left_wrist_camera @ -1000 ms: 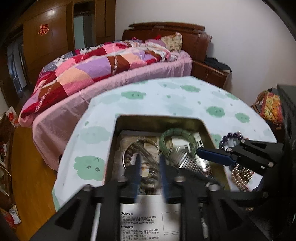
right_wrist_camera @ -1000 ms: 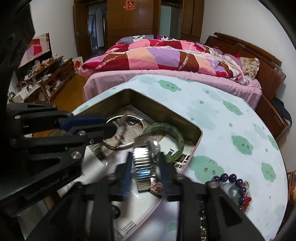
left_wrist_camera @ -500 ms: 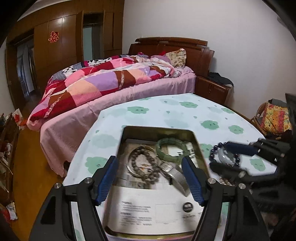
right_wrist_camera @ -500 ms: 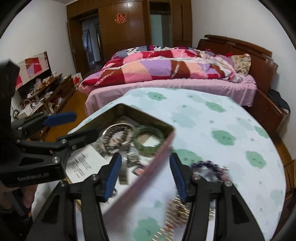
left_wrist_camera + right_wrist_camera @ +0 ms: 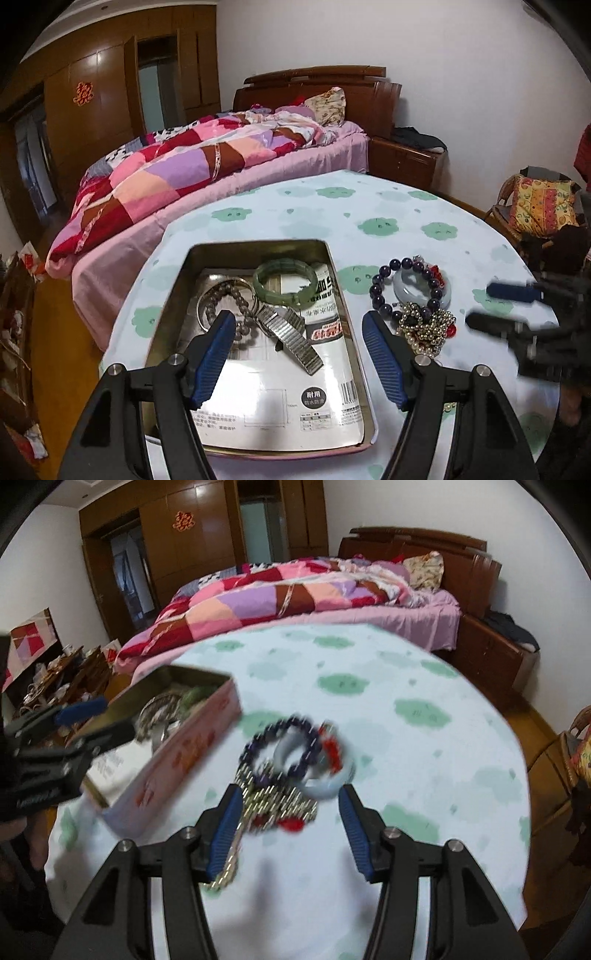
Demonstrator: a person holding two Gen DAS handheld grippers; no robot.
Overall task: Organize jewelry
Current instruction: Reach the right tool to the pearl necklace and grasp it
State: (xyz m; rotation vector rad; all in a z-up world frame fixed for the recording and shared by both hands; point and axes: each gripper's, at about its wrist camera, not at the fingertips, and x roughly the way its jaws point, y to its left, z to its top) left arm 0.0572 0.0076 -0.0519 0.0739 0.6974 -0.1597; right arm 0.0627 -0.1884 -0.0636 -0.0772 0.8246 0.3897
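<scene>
A metal tin (image 5: pixel 343 302) lined with printed paper sits on the round table. In it lie a green bangle (image 5: pixel 285 282), a grey bead bracelet (image 5: pixel 225 299) and a silver watch band (image 5: pixel 291 334). My left gripper (image 5: pixel 299 347) is open and empty above the tin's near part. Right of the tin lie a purple bead bracelet (image 5: pixel 384 295), a pale bangle (image 5: pixel 421 291) and a pearl and gold chain pile (image 5: pixel 424 326). My right gripper (image 5: pixel 288 823) is open and empty just short of that pile (image 5: pixel 273 805); it also shows blurred in the left wrist view (image 5: pixel 513 306).
The table has a pale cloth with green cloud prints (image 5: pixel 406 686). A bed with a patchwork quilt (image 5: pixel 192 162) stands behind it. A chair with a patterned cushion (image 5: pixel 543 206) is at the right. The tin's pink side wall (image 5: pixel 177 753) stands left of the loose jewelry.
Both grippers opened and drew back from the tin. The watch band now lies in the tin. My right gripper swung right to face the loose jewelry pile.
</scene>
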